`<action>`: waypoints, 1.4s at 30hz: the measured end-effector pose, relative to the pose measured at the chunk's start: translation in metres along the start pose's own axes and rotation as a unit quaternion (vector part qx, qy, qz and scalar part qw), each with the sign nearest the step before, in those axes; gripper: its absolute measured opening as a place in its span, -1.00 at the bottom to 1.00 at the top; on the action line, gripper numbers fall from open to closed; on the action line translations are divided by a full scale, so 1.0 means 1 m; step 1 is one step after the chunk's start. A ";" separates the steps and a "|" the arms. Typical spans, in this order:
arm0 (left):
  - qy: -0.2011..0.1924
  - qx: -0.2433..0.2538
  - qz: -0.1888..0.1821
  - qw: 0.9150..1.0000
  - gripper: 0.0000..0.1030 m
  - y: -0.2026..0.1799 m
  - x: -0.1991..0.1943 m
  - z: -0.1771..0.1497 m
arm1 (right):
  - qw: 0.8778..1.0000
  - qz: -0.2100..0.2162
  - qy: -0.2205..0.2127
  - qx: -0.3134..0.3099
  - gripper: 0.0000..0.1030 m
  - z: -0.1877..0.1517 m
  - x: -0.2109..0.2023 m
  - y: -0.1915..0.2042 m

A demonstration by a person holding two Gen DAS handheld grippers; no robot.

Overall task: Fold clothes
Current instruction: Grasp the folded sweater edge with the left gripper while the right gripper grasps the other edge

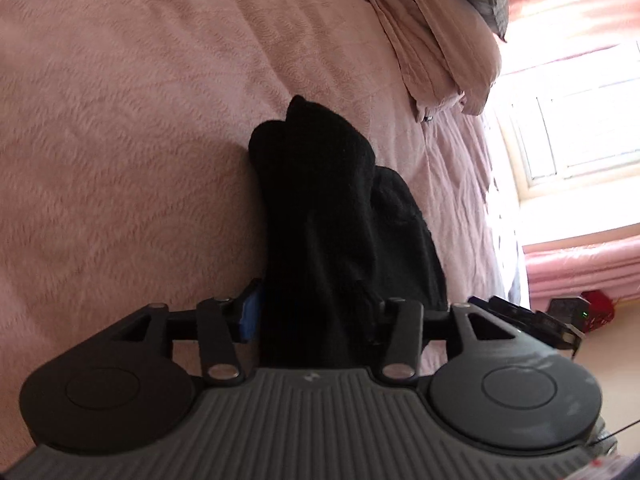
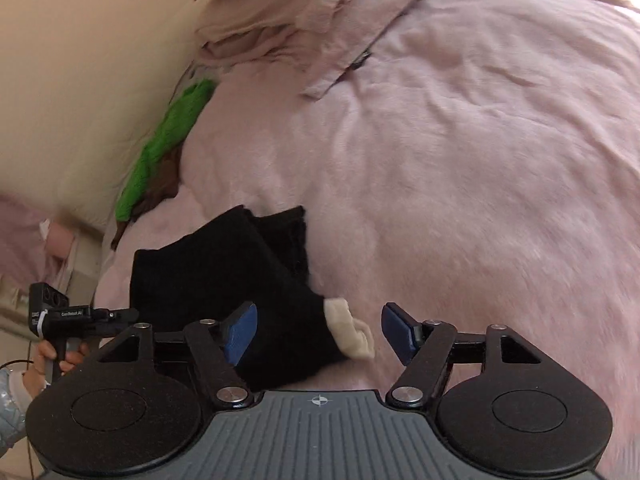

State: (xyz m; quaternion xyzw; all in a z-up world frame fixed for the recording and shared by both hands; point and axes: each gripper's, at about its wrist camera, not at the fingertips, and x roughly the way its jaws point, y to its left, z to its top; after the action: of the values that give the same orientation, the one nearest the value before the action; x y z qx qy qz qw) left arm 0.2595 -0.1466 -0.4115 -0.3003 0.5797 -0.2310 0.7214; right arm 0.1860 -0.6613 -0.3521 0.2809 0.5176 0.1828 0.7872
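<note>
Left wrist view: left gripper [image 1: 310, 316] over a pink bedspread [image 1: 120, 120], jaws part open with a black garment [image 1: 320, 208] bunched between them. Blue pad visible on the left finger [image 1: 250, 316]; right finger dark against the cloth, so contact hard to read. Cannot tell whether pinched or merely straddled. Garment lying lengthwise ahead of the jaws, doubled over itself, one layer on another. Pile of pink linen [image 1: 440, 40] far beyond, window [image 1: 580, 120] to the right.

Right wrist view: right gripper [image 2: 320, 332] with jaws spread wide, nothing pinched. Same black garment [image 2: 224, 272] on the bedspread [image 2: 480, 160], its near end reaching in beside the left pad [image 2: 240, 334], with a cream scrap [image 2: 352, 334] at that end lying in the gap, touching neither pad as far as can be seen. Green cloth [image 2: 168, 136] well apart along the bed's edge by the wall. Other gripper [image 2: 80, 314] at far left, in a person's hand [image 2: 56, 354].

Step in hand, as a judgement: a fold on the black piece mostly laid, right jaws apart as if after letting go or before a fresh grasp. Next move calls for squaring the layers: taking a free end cleanly, top layer only or both together as intended, laying it flat, smoothing out the bunching without dragging the lower layer across the bedspread.
</note>
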 end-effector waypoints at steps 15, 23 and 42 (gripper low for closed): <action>-0.034 -0.004 -0.001 0.999 -0.34 0.007 0.033 -0.023 | 0.971 0.167 0.173 -0.009 -0.13 0.043 0.162 -0.017; -0.020 0.062 0.031 0.997 -0.80 -0.038 0.023 -0.020 | 0.975 0.213 0.040 0.048 -0.67 -0.009 0.105 -0.017; 0.189 0.256 0.020 0.948 -0.59 -0.156 0.139 -0.213 | 0.913 -0.104 -0.194 0.344 -0.04 -0.368 -0.163 -0.050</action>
State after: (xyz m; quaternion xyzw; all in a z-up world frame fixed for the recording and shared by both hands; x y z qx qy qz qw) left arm 0.0845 -0.3877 -0.4302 -0.0446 0.6325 -0.4096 0.6559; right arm -0.2163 -0.7012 -0.3805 0.5094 0.4114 -0.1477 0.7412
